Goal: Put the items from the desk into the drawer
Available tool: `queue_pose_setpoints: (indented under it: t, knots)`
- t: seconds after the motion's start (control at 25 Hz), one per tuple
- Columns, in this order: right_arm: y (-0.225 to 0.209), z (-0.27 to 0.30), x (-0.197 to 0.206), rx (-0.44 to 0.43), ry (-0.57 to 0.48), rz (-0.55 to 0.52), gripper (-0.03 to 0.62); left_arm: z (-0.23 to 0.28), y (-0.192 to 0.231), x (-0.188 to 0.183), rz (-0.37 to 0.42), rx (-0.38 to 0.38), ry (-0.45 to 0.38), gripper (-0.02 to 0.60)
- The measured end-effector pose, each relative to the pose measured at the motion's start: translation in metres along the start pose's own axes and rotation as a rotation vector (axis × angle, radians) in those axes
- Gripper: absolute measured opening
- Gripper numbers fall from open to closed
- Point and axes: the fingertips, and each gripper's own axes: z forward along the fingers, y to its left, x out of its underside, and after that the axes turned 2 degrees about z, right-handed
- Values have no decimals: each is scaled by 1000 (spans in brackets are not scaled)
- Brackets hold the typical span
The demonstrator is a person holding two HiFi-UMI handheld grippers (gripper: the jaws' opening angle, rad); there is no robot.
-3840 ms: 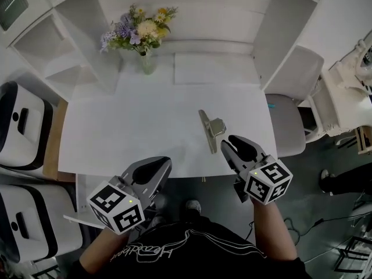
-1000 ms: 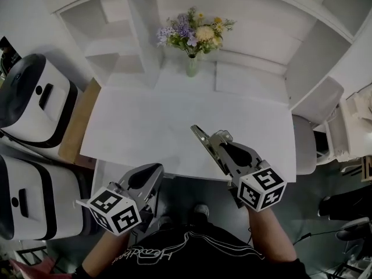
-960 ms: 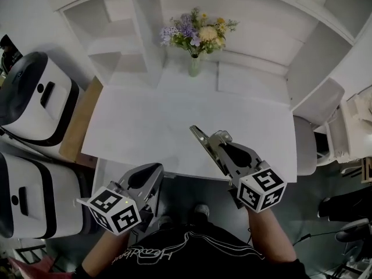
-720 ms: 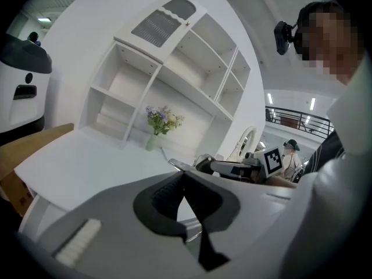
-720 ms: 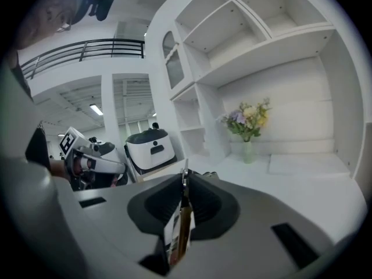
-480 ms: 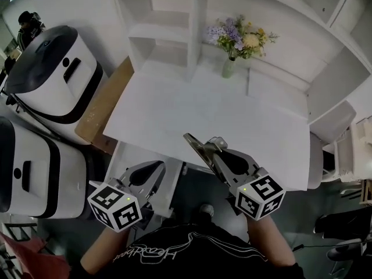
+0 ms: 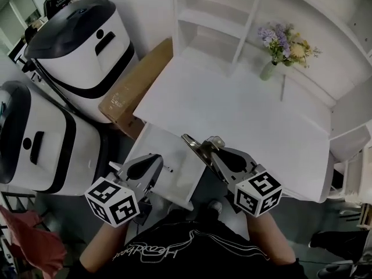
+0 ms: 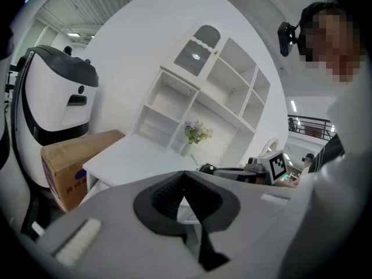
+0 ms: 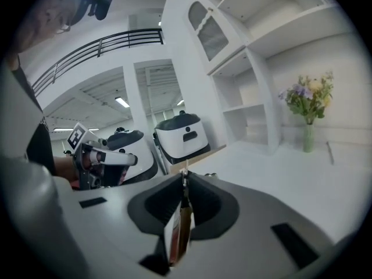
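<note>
My right gripper (image 7: pixel 214 156) is shut on a metal clip (image 7: pixel 196 147), which sticks out past the jaws above the open white drawer (image 7: pixel 168 151) at the desk's left front. In the right gripper view the clip (image 9: pixel 179 231) shows as a thin plate pinched between the pads of that gripper (image 9: pixel 184 185). My left gripper (image 7: pixel 152 163) hangs shut at the drawer's near side, and I see nothing between its jaws (image 8: pixel 185 182). The white desk (image 7: pixel 244 109) has a bare top.
A vase of flowers (image 7: pixel 285 45) stands at the desk's back right, under white shelves (image 7: pixel 215 16). A cardboard box (image 7: pixel 136 89) leans at the desk's left end. Two large white machines (image 7: pixel 81 45) (image 7: pixel 40 138) stand further left.
The right gripper has closed on the clip, lifted it off the desk and carried it left over the drawer. The head view has swung left. The left gripper stays low by the drawer.
</note>
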Motion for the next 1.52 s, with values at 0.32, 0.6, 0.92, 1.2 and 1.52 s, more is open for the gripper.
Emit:
queue_pose_setpoints:
  t: [0.32,0.6,0.92,1.2,1.52]
  knots:
    - [43,71,35,-92,117,-10,40,-47,52,18,-63,-82,-11,9]
    - [66,126,91,-139,260,-19,40,-77,86,41,-114,-132,6,9]
    - [80,177,164,-184,407,-15,40,-101,120,63,-155,-180,25,9]
    - [76,208,215,-215,477,-17,40,-118,148,82,-199,-229,44,9]
    - [68,228,258,-220,556,-3,40,-125,163,97,-231,-232,45,9]
